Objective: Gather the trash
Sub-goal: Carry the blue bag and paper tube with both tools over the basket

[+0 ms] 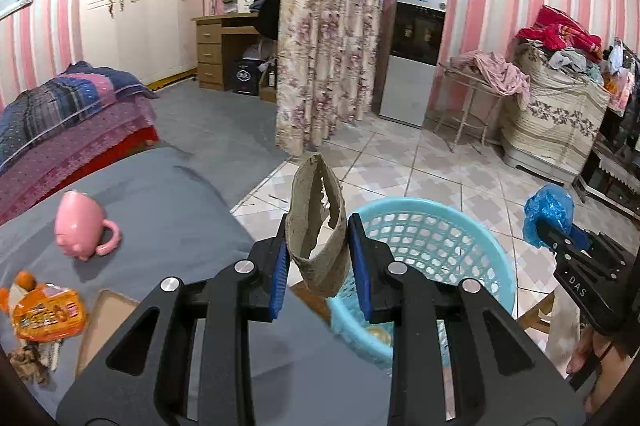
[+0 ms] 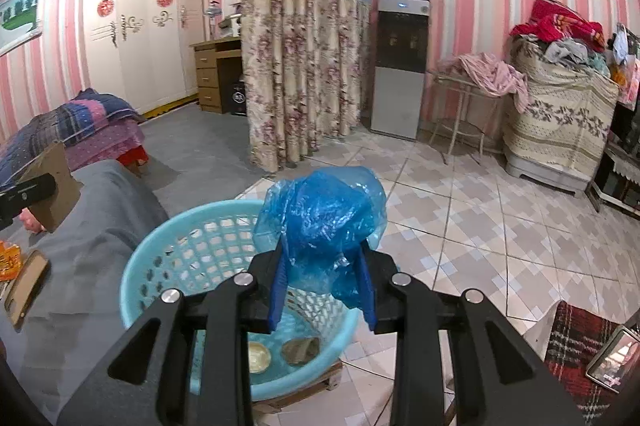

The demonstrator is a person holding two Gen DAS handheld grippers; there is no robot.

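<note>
**A:** Where did your two grippers stand against the basket?

**B:** Your left gripper (image 1: pixel 318 258) was clamped on a torn cardboard tube (image 1: pixel 318 222), squashed flat between the blue pads (image 1: pixel 280 274). The tube hung just over the near-left rim of the turquoise basket (image 1: pixel 472 222), its lower end dipping toward that rim; you could not tell from either view whether it touched.

**A:** And the right one?

**B:** Your right gripper (image 2: pixel 324 278) was closed on a crumpled blue plastic bag (image 2: pixel 324 218), which bulged up past the fingertips. It sat above the basket (image 2: pixel 160 254), over the rim's right part as your right camera saw it. From your left camera the same bag (image 1: pixel 548 210) and the right gripper (image 1: pixel 554 234) showed well to the right of the basket.

**A:** Was anything already inside the basket?

**B:** Yes, two round pieces lay on its floor: a pale gold lid (image 2: pixel 259 356) and a darker disc (image 2: pixel 300 350) just beside it.

**A:** And left of the basket?

**B:** The grey-covered bed (image 1: pixel 180 194) touched the basket's side. On it you had a pink mug (image 1: pixel 80 226), an orange snack wrapper (image 1: pixel 48 314) and a flat cardboard piece (image 1: pixel 104 330), all well apart from the basket.
</note>
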